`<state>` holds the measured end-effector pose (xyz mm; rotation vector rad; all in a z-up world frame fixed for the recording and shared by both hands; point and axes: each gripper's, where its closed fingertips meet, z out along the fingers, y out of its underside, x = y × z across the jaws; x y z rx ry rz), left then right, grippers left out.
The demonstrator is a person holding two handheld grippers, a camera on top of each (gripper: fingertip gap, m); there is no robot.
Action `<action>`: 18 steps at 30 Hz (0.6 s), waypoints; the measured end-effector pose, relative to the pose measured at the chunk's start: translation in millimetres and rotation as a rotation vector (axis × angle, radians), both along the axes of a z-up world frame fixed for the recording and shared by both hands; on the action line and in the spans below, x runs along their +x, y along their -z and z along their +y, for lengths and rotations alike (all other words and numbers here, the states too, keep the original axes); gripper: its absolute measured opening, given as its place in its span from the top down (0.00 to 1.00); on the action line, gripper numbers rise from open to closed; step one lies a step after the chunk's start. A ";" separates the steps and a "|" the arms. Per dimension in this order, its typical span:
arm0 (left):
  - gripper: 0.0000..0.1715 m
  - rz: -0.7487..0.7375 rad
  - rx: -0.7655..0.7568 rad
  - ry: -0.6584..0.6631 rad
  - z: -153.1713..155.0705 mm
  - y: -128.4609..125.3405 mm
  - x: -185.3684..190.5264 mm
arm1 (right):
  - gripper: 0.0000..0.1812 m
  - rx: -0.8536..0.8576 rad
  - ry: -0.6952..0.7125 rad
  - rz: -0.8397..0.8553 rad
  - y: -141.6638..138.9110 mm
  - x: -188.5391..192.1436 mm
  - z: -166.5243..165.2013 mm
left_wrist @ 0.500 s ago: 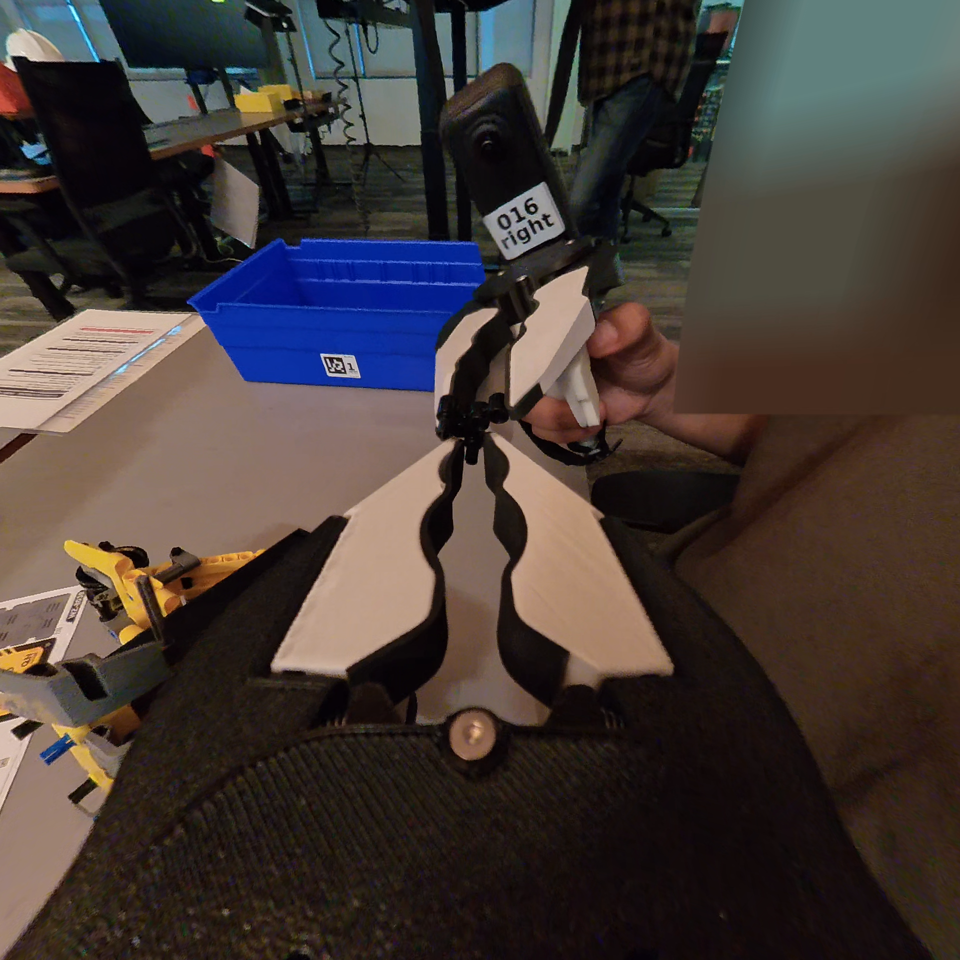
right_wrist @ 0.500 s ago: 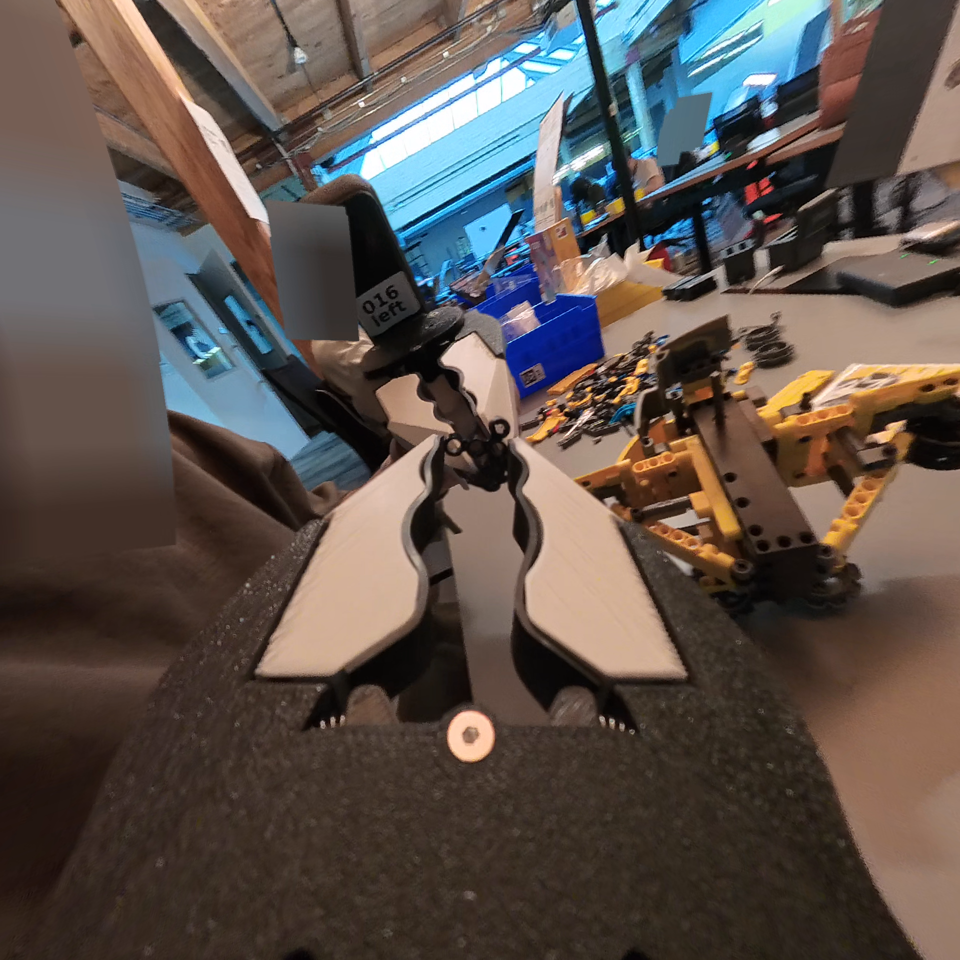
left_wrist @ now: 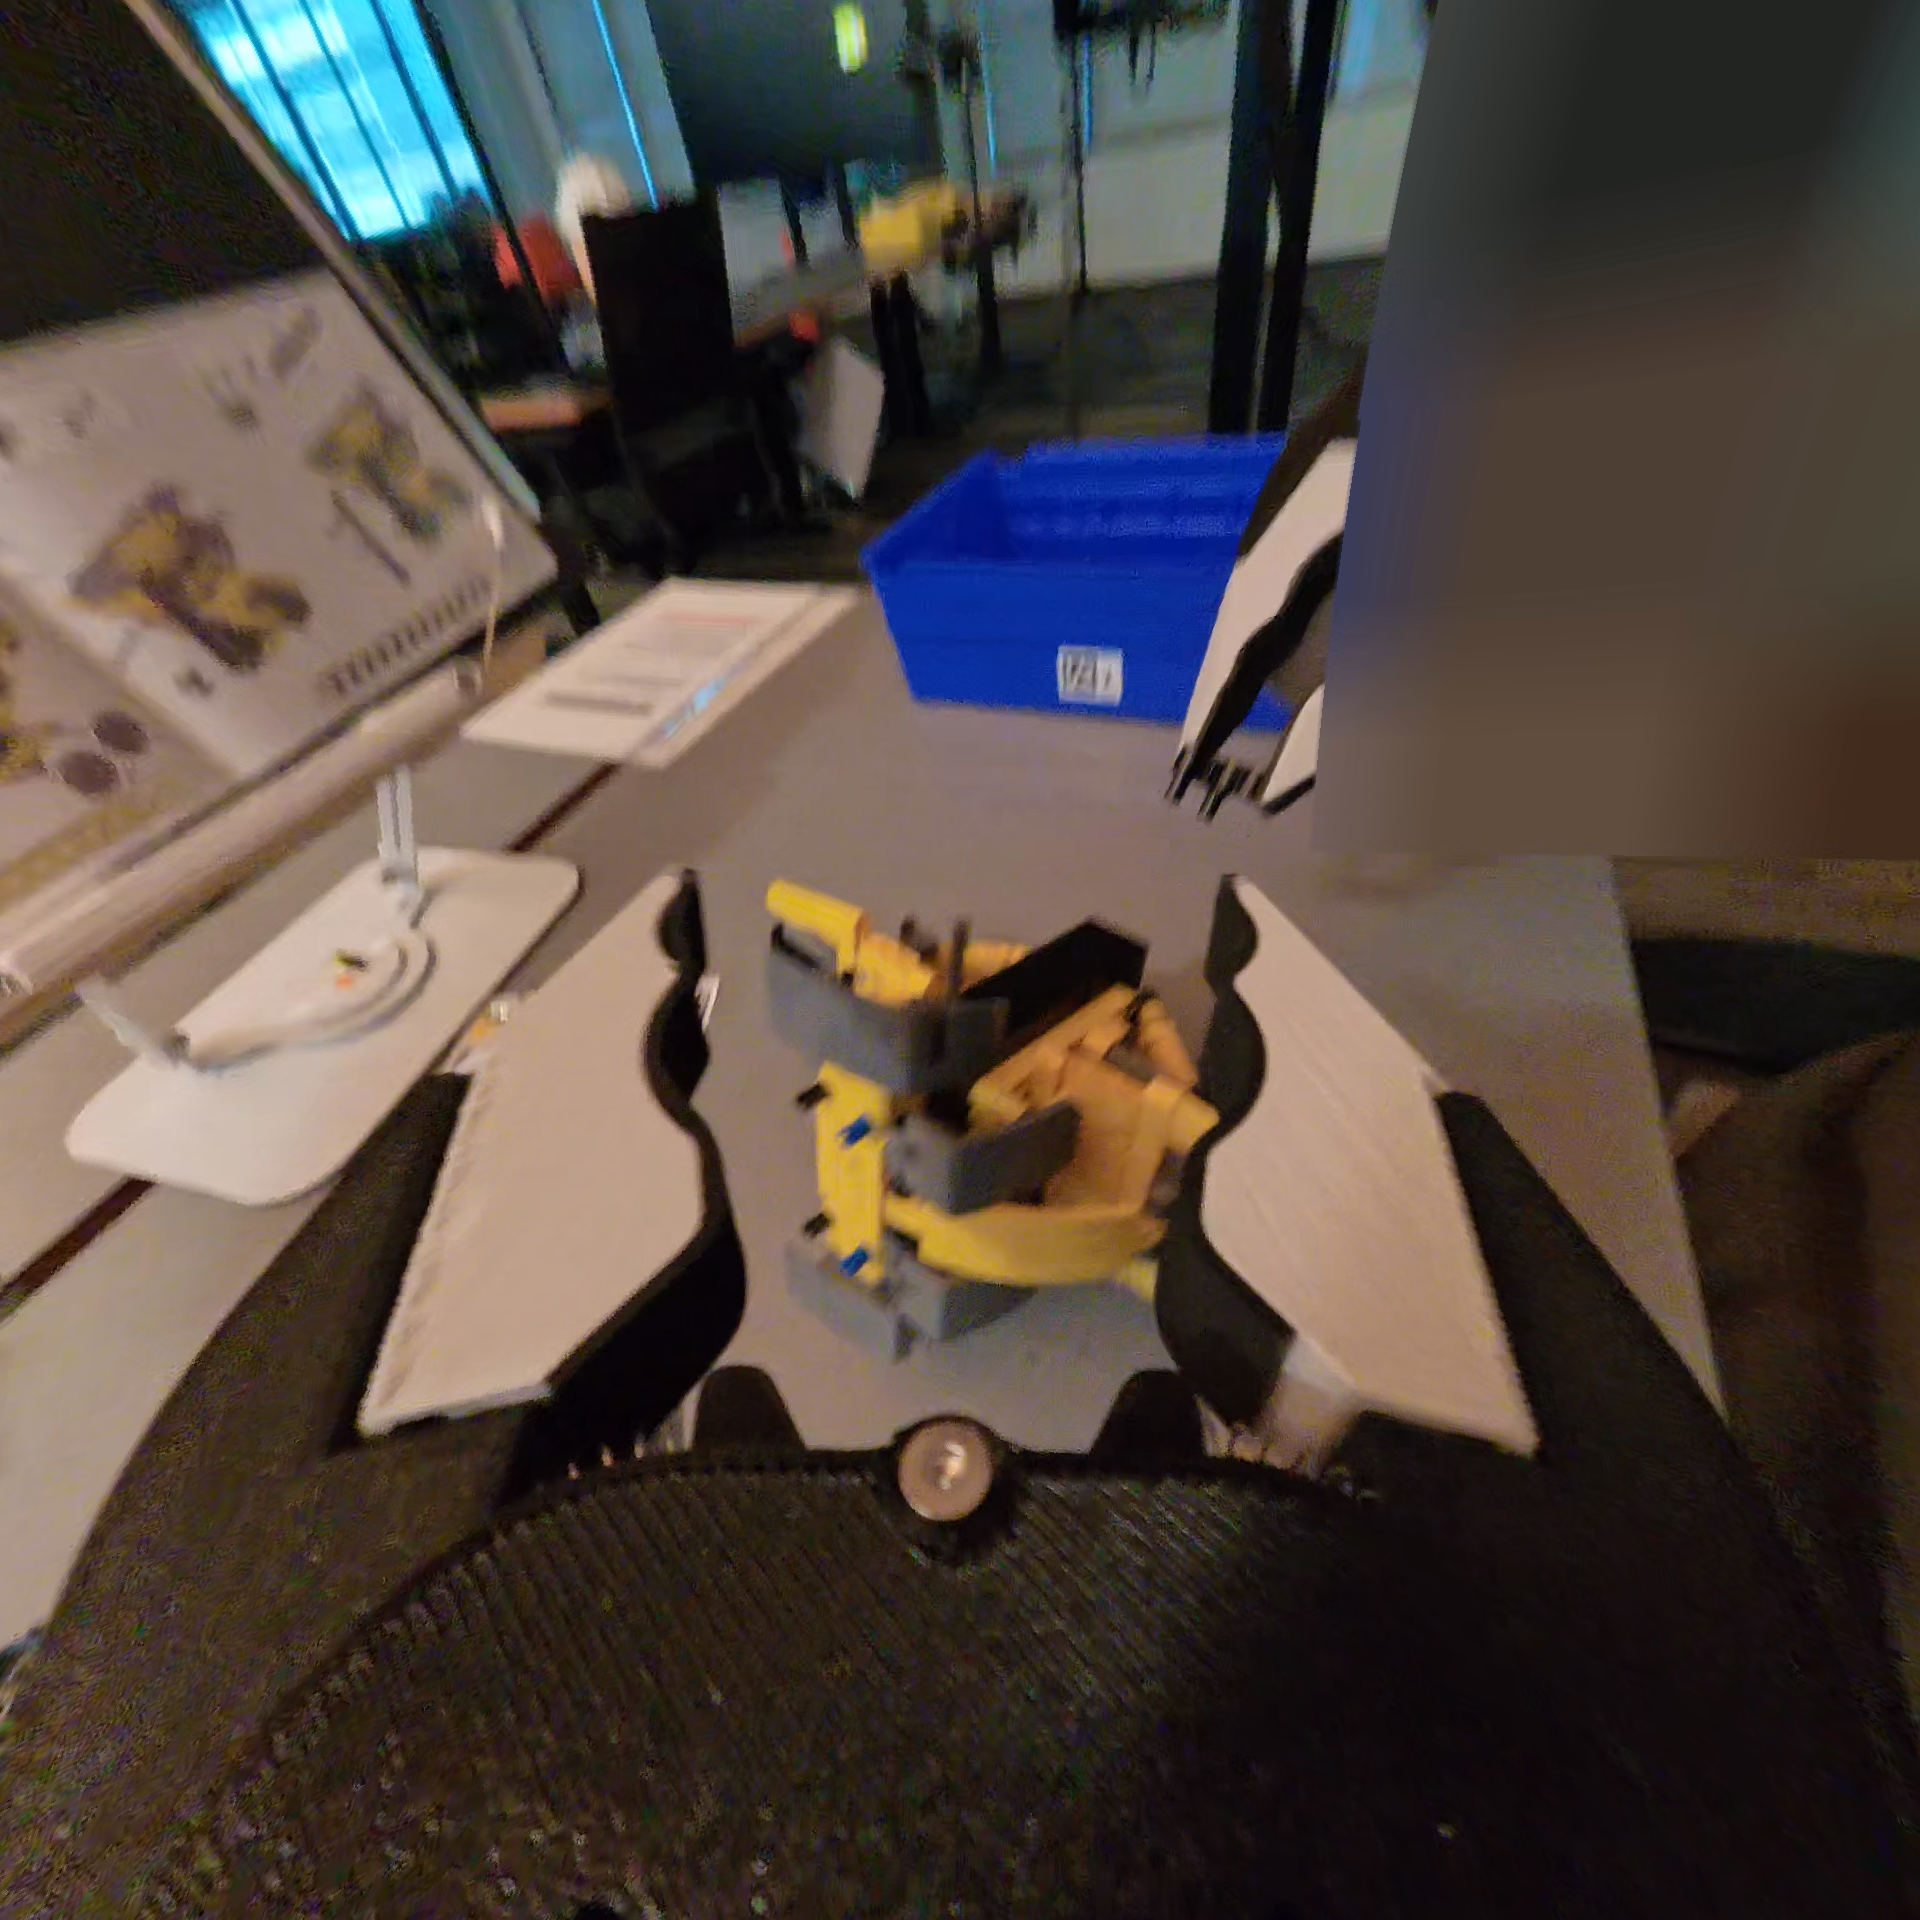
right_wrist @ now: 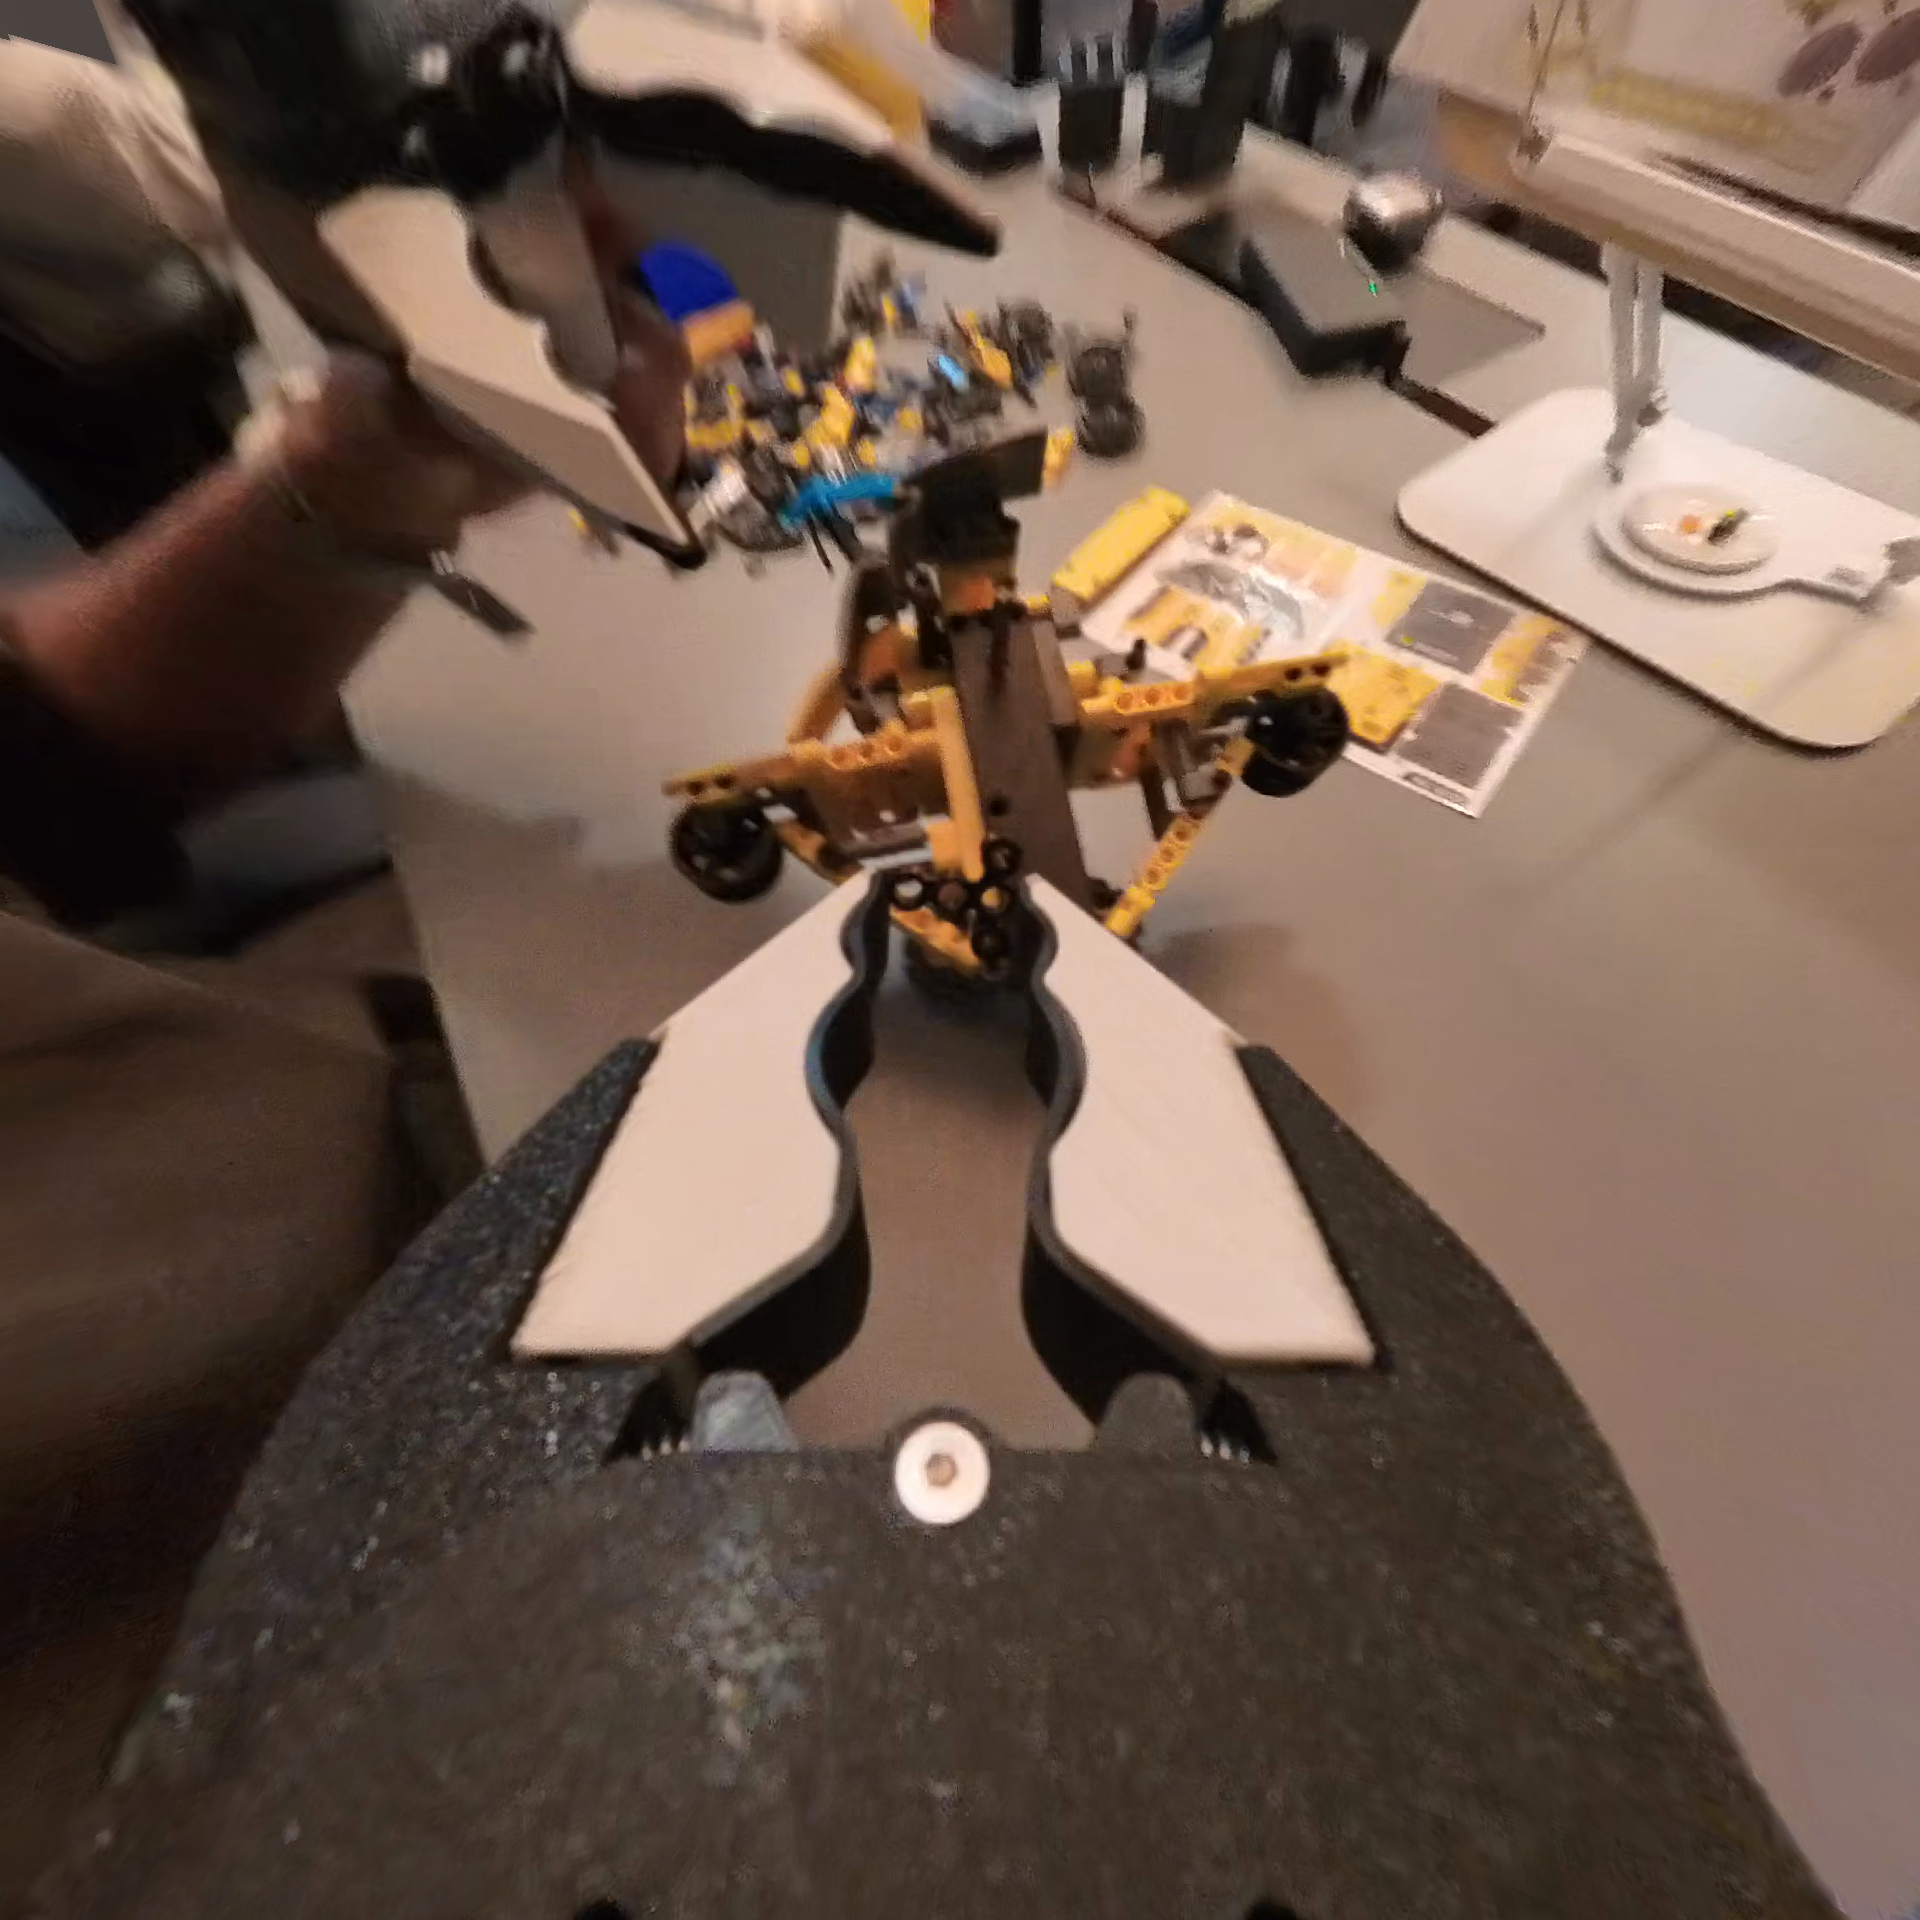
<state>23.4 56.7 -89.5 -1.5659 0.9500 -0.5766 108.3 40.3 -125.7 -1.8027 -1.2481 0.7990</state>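
Note:
My left gripper (left_wrist: 956, 899) is open wide and empty. A yellow and grey brick model (left_wrist: 977, 1122) stands on the grey table (left_wrist: 987, 821) and shows between its fingers, apart from them. My right gripper (right_wrist: 961, 899) is shut on a small black brick piece with holes (right_wrist: 956, 914), held just in front of the same model (right_wrist: 997, 727), which has black wheels. The left gripper also shows in the right wrist view (right_wrist: 831, 395), open, up at the left in a person's hand (right_wrist: 208, 582). The right gripper's tips show in the left wrist view (left_wrist: 1221, 779), partly hidden.
A blue bin (left_wrist: 1060, 582) stands at the table's far side, a paper sheet (left_wrist: 665, 655) left of it. A tilted screen with building pictures (left_wrist: 208, 582) sits on a white stand (left_wrist: 312, 1018). Loose bricks (right_wrist: 883, 384) and a booklet (right_wrist: 1351, 623) lie behind the model.
Both grippers held the small black piece together. The left gripper has let go, opened wide and swung over the model. The right gripper kept the piece and turned toward the model.

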 end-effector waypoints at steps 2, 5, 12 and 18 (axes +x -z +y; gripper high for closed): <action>0.39 0.072 -0.074 0.013 17.3 23.5 -6.8 | 0.87 0.028 -0.030 -0.132 7.7 -5.1 6.3; 0.43 0.035 -0.128 0.122 22.9 33.9 -1.2 | 0.87 0.045 -0.095 -0.333 24.4 -11.4 9.3; 0.43 -0.102 -0.225 0.300 15.1 45.3 -3.9 | 0.87 0.038 -0.182 -0.557 45.7 -22.5 13.0; 0.42 -0.034 -0.284 0.303 13.9 76.8 -3.4 | 0.87 -0.011 -0.208 -0.641 47.4 -25.9 14.1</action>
